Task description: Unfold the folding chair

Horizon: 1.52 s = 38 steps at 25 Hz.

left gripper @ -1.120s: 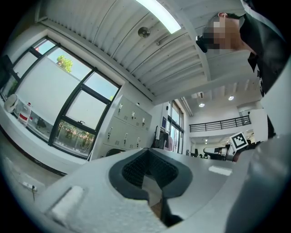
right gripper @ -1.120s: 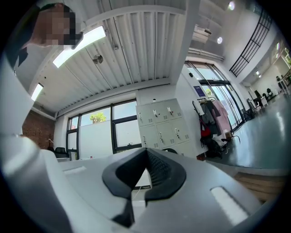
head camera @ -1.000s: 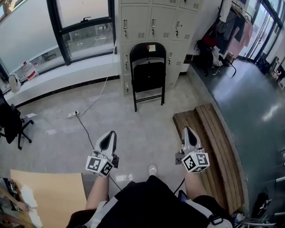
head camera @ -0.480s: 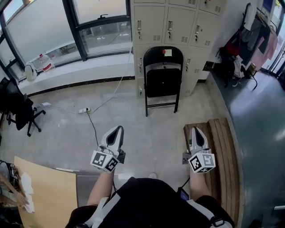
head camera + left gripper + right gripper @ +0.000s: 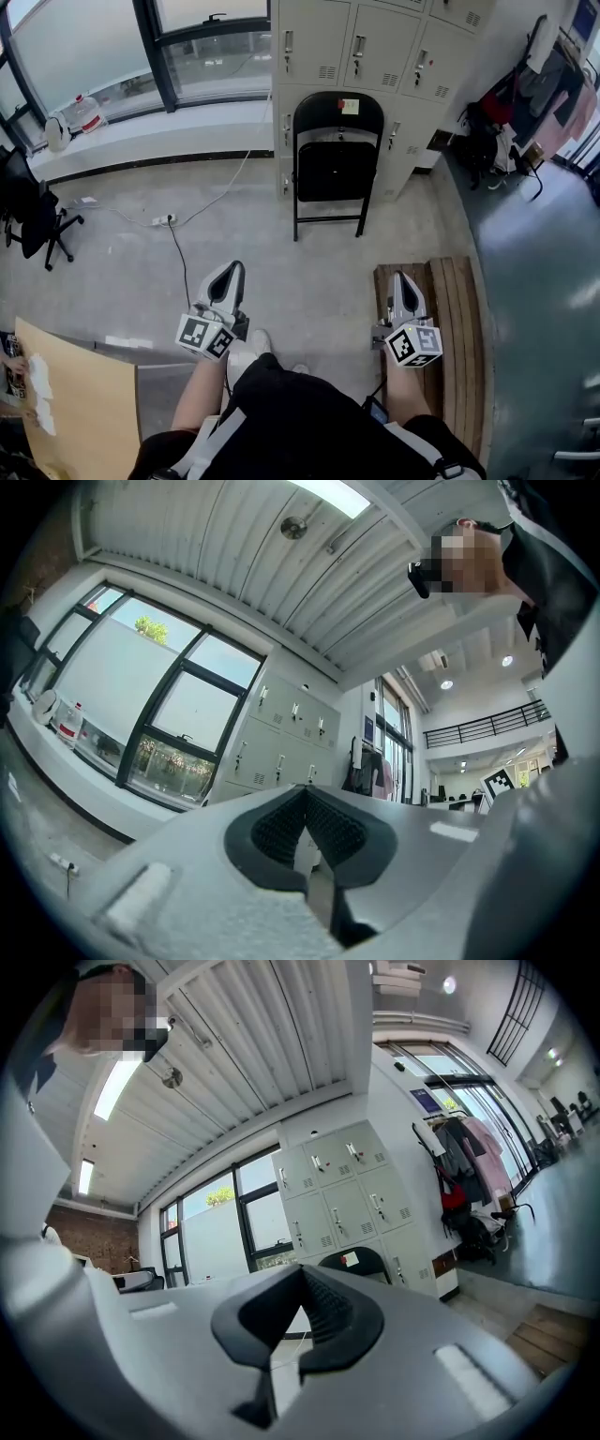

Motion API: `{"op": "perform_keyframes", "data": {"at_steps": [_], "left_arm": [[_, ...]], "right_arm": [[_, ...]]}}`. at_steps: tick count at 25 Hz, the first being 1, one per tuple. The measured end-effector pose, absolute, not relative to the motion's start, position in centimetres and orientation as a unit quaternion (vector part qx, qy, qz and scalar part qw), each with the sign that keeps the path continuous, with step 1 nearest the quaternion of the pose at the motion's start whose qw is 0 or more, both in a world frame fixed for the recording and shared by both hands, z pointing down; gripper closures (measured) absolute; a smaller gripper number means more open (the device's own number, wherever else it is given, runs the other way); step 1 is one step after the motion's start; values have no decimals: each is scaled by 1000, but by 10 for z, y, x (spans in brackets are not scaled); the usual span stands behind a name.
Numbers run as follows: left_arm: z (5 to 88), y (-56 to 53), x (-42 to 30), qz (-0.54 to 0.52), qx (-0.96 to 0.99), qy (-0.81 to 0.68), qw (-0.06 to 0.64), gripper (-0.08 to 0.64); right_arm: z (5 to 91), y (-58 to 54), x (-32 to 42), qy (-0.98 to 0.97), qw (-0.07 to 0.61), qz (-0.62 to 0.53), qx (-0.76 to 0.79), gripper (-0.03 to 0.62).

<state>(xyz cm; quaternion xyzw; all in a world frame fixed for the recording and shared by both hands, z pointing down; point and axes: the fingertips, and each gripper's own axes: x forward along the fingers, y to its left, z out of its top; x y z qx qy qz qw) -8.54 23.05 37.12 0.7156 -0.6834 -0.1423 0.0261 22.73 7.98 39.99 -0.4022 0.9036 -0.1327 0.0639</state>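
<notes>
Plainly folded, the folding chair (image 5: pixel 337 159) stands upright on the pale floor. Its black seat is tucked flat against its back, and its top rests against the foot of the grey lockers (image 5: pixel 375 47). A small label (image 5: pixel 350 106) sits near the top of the backrest.

Nearer the person and well apart from the chair, both grippers point toward it. The left gripper (image 5: pixel 232 269) has its jaws pressed together with nothing between them. The right gripper (image 5: pixel 403 277) is clenched the same way and is also empty. The right one hangs over the near end of a slatted wooden platform (image 5: pixel 455 319) lying on the floor.

To the right of the lockers, clothes (image 5: pixel 553 56) hang on a rack. To the left runs a window (image 5: pixel 84 47) above a white ledge, where a plastic bottle (image 5: pixel 84 112) stands. A power strip (image 5: pixel 161 220) lies on the floor below the ledge, and a black office chair (image 5: pixel 33 202) stands at the left edge. A tan board (image 5: pixel 84 403) fills the lower left corner.
</notes>
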Motion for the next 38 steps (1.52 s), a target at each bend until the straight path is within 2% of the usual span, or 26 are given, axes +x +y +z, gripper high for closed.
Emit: {"op": "perform_keyframes", "data": {"at_steps": [12, 28, 38], "left_arm": [[364, 121, -131, -159, 745, -648, 15, 560], [366, 31, -242, -162, 761, -627, 26, 560], [379, -26, -253, -160, 772, -615, 33, 560]], "right_arm": [[375, 7, 193, 888, 91, -117, -434, 589], [376, -84, 51, 886, 73, -121, -441, 588], [381, -131, 51, 867, 75, -135, -473, 588]]}}
